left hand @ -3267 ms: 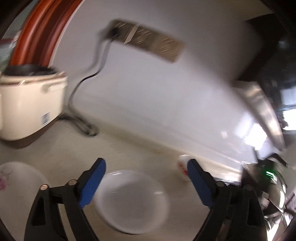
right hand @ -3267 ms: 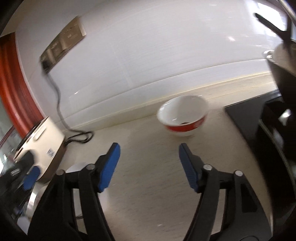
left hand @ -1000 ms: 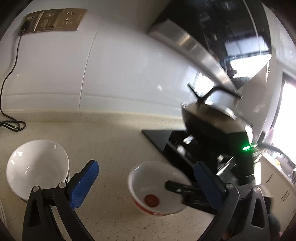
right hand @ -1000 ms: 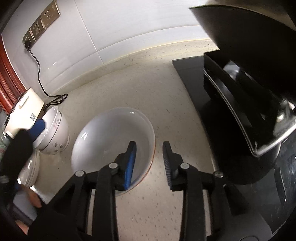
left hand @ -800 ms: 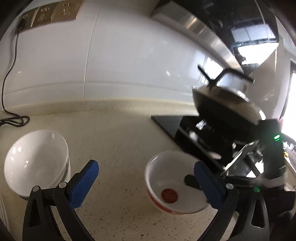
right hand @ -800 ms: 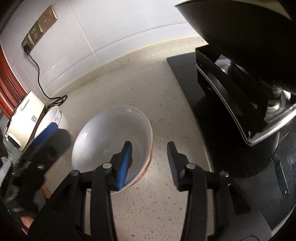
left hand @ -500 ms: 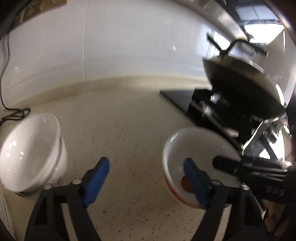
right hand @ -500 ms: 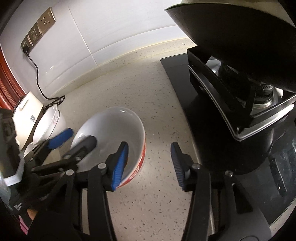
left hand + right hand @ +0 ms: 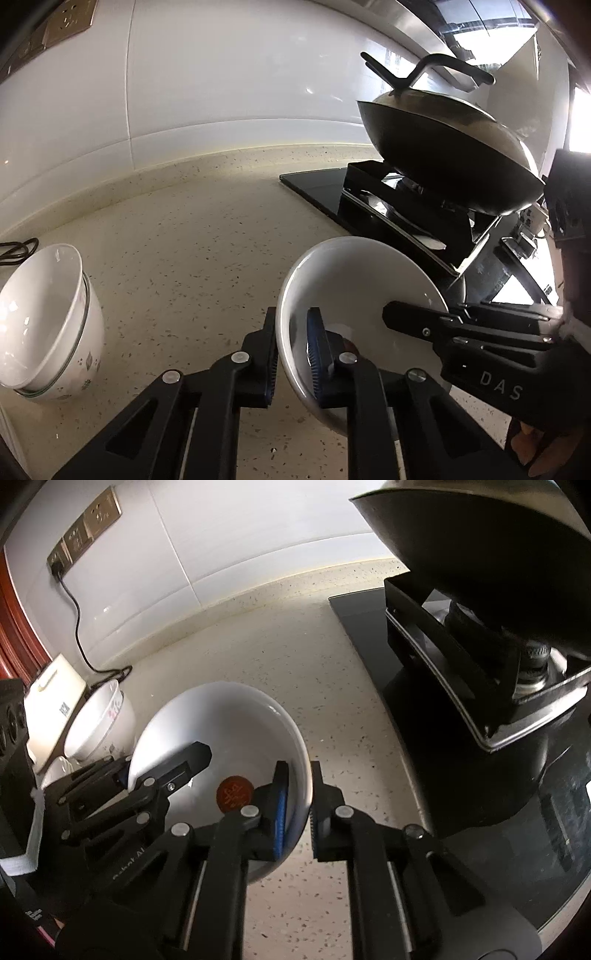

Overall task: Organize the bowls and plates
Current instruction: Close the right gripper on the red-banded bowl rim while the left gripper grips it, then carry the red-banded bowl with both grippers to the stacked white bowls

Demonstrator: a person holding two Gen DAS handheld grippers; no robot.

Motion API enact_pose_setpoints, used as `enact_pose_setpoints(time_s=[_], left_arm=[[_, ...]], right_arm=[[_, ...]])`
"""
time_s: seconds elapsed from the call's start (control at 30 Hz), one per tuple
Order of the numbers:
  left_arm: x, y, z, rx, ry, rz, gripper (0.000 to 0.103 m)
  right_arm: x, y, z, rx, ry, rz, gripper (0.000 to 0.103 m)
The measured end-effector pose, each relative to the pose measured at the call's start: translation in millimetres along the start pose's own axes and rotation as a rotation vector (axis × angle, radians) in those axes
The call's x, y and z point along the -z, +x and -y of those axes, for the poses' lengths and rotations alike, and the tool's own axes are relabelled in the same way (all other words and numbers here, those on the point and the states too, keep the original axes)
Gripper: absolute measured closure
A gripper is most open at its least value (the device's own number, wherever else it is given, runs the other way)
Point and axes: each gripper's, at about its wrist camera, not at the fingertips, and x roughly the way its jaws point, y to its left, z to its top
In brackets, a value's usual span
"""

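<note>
- Since half a second ago, left gripper point(image 9: 291, 354) clamped onto bowl point(image 9: 354, 280) rim; right gripper point(image 9: 297, 805) grasping opposite rim.
- Bowl tilted above table point(image 9: 192, 251), apparently lifted.
- Left to do: nesting into stacked bowls point(image 9: 44, 321).

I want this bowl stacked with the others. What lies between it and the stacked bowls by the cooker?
Nothing visible does. The red-marked bowl, pinched by the left gripper and right gripper, has only bare countertop between it and the stacked bowls.

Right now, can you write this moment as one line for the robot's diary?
left gripper: shut on red-bottomed bowl rim | right gripper: shut on opposite rim | bowl: tilted over counter | stacked bowls: left, untouched
</note>
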Motion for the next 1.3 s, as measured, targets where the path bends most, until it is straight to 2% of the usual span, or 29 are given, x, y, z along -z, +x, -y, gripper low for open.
enact_pose_setpoints(time_s=[0.2,0.53,0.8,0.9,1.07,1.3], left_arm=[[0.0,1.7,0.3,0.0,-0.007,0.011,0.087],[-5.8,-19.3,-5.3,0.007,-0.027,0.093,0.088],[-4.6,-3.2,-8.9,-0.015,-0.046,0.012,0.086],[-1.5,10.8,-12.0,0.0,-0.07,-0.066,0.087],[-1.9,-1.9,-9.7,-0.005,-0.062,0.006,0.088],[-7.7,-21.0,-15.3,-0.008,-0.084,0.088,0.089]], right_arm=[[4.8,-1.2,6.7,-0.023,0.051,0.009,0.091],[3.4,-12.5,5.0,-0.026,0.08,0.059,0.092],[6.8,-8.8,4.7,-0.019,0.089,0.06,0.092],[7.5,-8.7,3.7,-0.017,0.089,0.06,0.092],[5.9,-8.2,9.2,-0.053,0.123,0.058,0.093],[-3.6,-26.2,-7.1,-0.053,0.092,0.118,0.093]])
